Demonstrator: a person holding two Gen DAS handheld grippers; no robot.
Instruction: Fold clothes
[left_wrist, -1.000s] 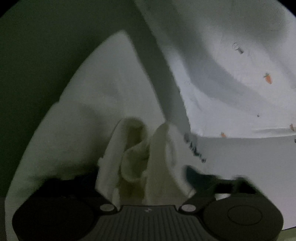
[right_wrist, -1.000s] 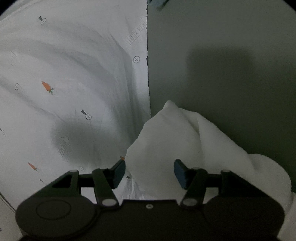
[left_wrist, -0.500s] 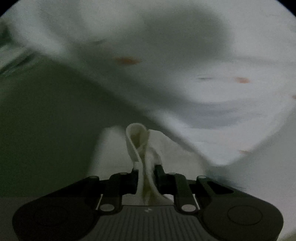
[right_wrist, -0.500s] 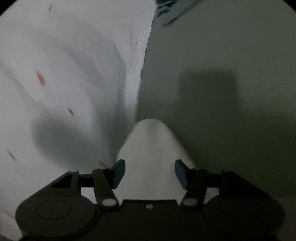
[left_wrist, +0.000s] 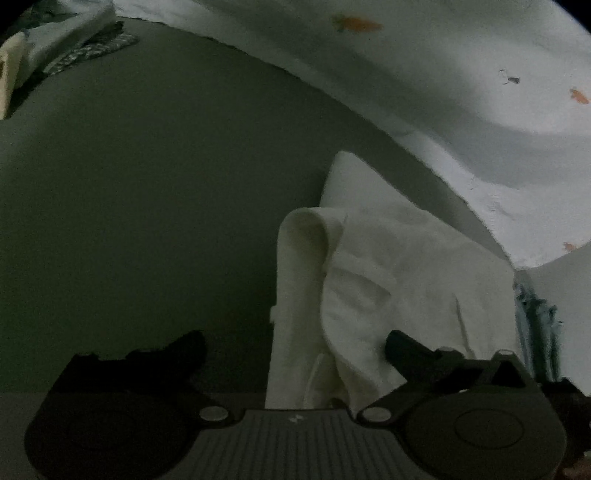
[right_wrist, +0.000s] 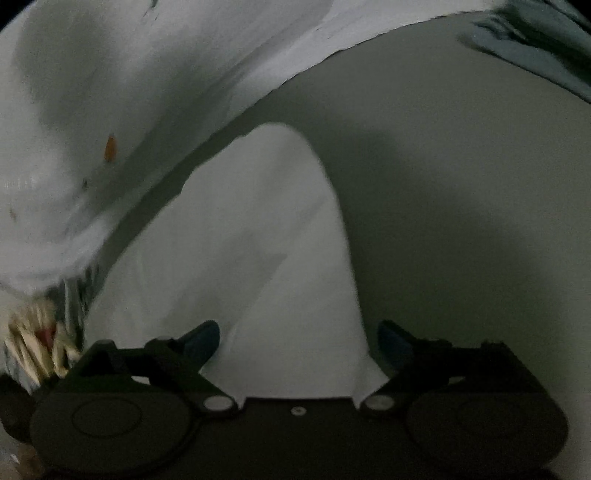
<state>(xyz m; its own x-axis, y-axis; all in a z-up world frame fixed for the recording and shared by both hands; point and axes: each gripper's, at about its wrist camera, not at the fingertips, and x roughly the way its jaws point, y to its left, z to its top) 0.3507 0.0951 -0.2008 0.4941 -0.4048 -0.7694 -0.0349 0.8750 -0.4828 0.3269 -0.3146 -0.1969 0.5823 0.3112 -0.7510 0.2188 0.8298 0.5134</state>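
A plain white garment lies bunched on the dark grey-green surface, with a rolled fold standing at its left edge. My left gripper is opening wide. The garment lies between its jaws, and neither pad presses on it. In the right wrist view the same white garment rises as a rounded peak between the blue pads of my right gripper. That gripper is opening too, and its pads stand clear of the cloth. The picture is dim and partly blurred.
A white cloth with a carrot print lies just beyond the garment and shows in the right wrist view as the carrot-print cloth. Dark crumpled clothes lie at the far left, and a grey-blue cloth at the far right. A fringed, patterned item sits at the lower left.
My left gripper was shut on a thin fold of the white garment and has let it go, its jaws now wide. The right jaws have spread wider. Both views have rolled.
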